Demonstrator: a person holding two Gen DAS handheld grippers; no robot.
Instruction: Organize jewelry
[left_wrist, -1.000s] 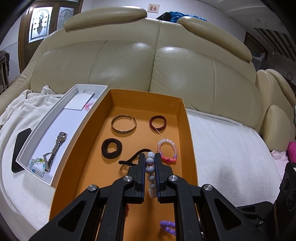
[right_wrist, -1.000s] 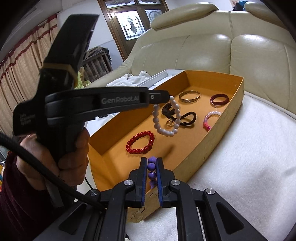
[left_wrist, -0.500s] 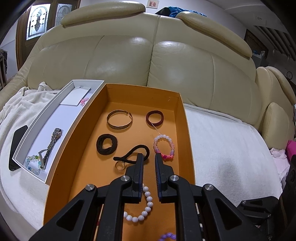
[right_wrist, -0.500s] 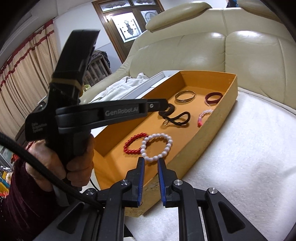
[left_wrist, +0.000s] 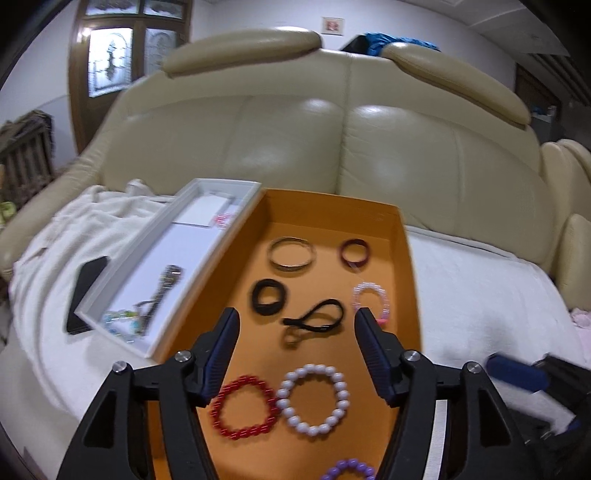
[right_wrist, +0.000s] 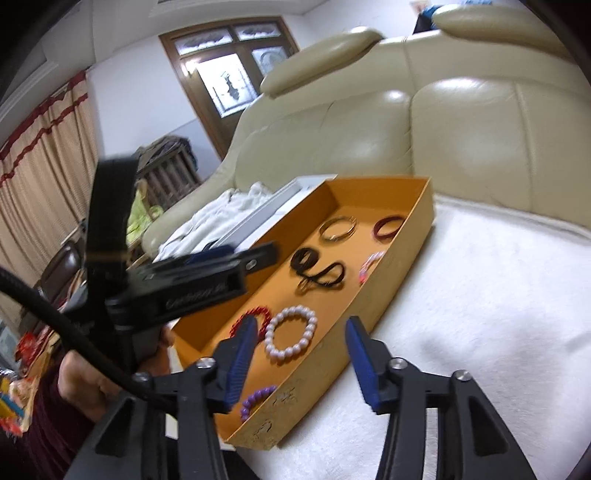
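Bracelets, white bead bracelet (left_wrist: 313, 400) included, are laid in orange tray (left_wrist: 413, 295); watch (left_wrist: 164, 286) is left in white tray (left_wrist: 122, 273); both jaws are opening, empty.

The only lettering in view stands on the side of the left hand-held gripper (right_wrist: 258, 258), as seen from the right wrist camera: a pale line of print runs along the black body at about nine o'clock in that view. It is too blurred to read letter by letter; only that it is a single word-like string can be told. On the wall above the sofa, at about twelve o'clock in the left wrist view, hangs a small framed card (left_wrist: 333, 26) with red marks on it, too small to read. Nothing else bears readable writing, numbers or signs.
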